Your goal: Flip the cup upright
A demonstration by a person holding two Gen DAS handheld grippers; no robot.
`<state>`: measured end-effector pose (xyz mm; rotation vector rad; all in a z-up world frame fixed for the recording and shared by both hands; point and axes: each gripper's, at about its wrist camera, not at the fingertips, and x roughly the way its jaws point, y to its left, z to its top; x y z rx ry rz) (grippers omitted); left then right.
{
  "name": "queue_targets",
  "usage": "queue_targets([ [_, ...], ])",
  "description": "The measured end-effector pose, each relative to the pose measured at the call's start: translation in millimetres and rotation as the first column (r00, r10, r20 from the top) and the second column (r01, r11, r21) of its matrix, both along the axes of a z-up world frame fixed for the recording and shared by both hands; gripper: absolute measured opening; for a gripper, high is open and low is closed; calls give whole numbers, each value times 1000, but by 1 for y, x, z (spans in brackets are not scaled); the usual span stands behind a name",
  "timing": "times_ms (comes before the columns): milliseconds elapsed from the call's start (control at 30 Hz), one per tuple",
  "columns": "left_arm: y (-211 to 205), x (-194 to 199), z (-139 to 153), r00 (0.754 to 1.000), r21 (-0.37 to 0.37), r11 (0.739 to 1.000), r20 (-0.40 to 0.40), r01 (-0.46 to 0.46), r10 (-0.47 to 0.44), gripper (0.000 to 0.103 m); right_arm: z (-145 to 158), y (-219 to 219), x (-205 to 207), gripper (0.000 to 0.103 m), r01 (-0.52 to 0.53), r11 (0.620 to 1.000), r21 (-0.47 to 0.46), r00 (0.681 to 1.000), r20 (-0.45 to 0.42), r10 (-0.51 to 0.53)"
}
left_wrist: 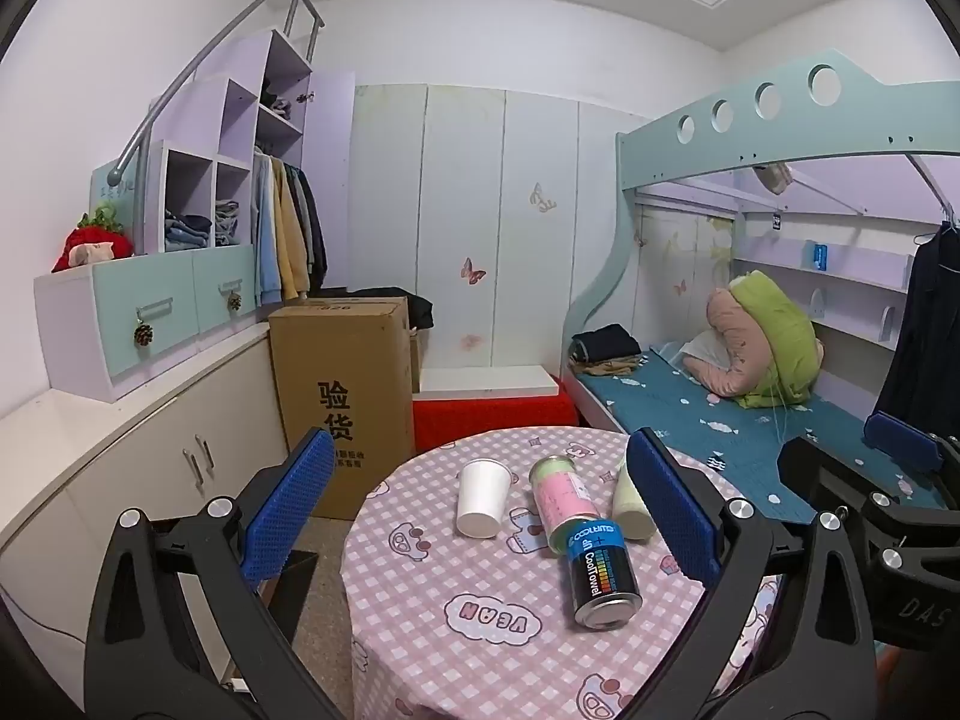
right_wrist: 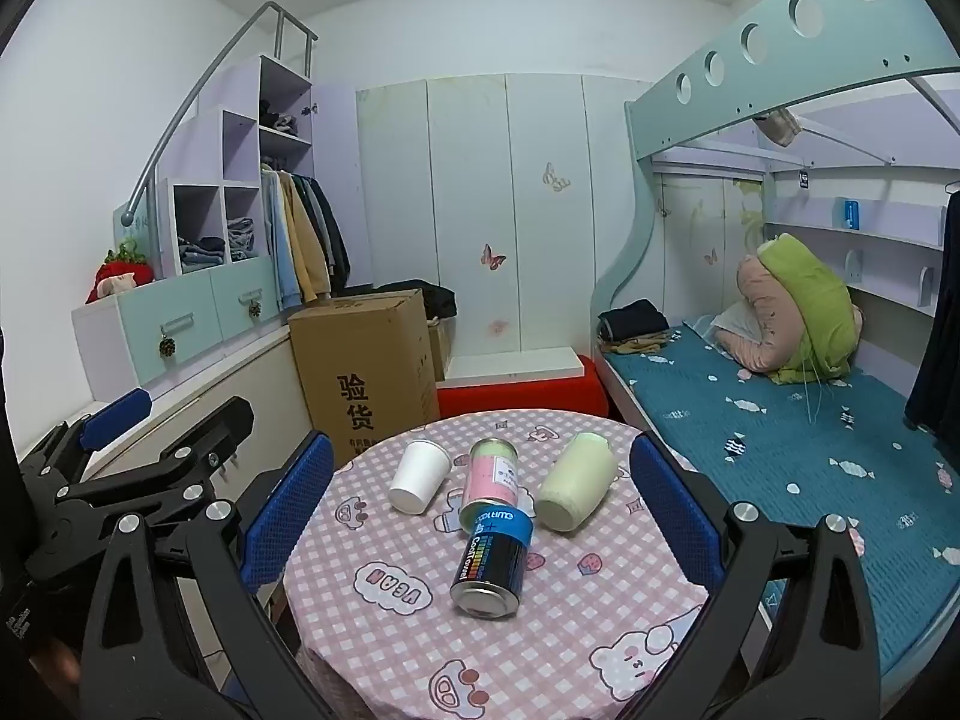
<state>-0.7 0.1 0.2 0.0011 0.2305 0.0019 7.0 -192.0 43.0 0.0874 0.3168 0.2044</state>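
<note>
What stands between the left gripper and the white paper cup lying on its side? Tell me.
Nothing visible. The left gripper is open above the near table edge, and the white paper cup lies straight ahead. The pink-and-green can lies beside the cup, right of that path.

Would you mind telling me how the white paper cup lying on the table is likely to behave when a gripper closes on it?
The white paper cup lies on its side, so a nudge would probably roll it in a curve, given its taper. It looks thin-walled and empty, so likely light and easily crushed. The pink checked tablecloth may slow its rolling.
</note>
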Motion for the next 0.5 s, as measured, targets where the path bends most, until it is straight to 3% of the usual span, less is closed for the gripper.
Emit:
queue_targets([
  [500,1,1,0,1000,-4,1000,-3,1,-1,98,0,2,2,95,0,1000,-2,1000,-2,0],
])
